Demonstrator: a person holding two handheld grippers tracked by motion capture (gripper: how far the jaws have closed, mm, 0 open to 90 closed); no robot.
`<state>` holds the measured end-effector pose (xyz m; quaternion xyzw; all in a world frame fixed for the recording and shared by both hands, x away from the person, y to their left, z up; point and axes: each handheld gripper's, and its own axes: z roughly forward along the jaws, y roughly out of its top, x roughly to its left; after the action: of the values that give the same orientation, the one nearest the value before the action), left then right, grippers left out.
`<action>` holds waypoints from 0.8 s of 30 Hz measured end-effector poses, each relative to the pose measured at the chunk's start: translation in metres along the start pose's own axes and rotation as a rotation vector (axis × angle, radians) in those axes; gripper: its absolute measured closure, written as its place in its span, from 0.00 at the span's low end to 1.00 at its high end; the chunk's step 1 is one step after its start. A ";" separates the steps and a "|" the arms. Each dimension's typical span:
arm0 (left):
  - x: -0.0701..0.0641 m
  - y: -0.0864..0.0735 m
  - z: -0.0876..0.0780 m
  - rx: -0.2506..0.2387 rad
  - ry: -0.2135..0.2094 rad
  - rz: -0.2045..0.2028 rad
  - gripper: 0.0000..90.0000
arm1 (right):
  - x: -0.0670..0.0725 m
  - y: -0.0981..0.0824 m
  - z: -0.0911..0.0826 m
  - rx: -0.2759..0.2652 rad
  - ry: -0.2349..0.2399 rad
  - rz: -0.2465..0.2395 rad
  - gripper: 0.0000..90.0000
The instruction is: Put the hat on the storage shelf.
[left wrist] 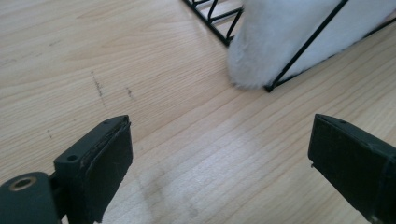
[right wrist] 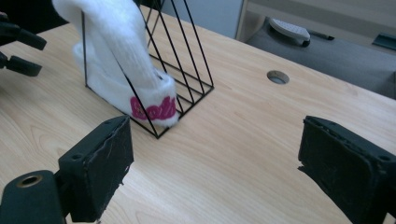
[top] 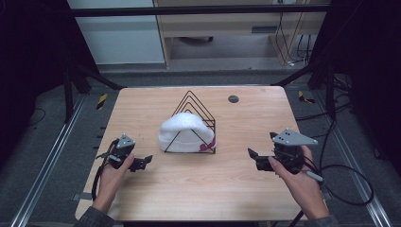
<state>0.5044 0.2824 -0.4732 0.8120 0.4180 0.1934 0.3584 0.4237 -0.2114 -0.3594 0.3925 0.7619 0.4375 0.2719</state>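
Mid-desk [top: 142, 101], a white knit hat [top: 182, 133] sits draped over a black wire rack [top: 201, 118]. Soft, light, probably clingy (it may snag wires); pinch its folded brim. Left tongs [top: 146, 160] and right tongs [top: 251, 153] gape, empty.

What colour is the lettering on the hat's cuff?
Pink lettering on the white hat; clearest in the right gripper view.

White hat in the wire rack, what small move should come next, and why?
Probably ease the left gripper forward toward the white hat. Both grippers are open and hold nothing, and the hat's near edge pokes out past the black wire rack just ahead of the left gripper. The right gripper rests farther off.
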 end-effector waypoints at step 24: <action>0.018 -0.013 0.028 0.089 0.026 -0.014 0.06 | -0.044 -0.070 0.102 0.169 -0.050 0.179 0.14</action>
<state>0.5249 0.2907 -0.5010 0.8217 0.4365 0.1824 0.3177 0.4998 -0.2239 -0.4652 0.4914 0.7511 0.3843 0.2163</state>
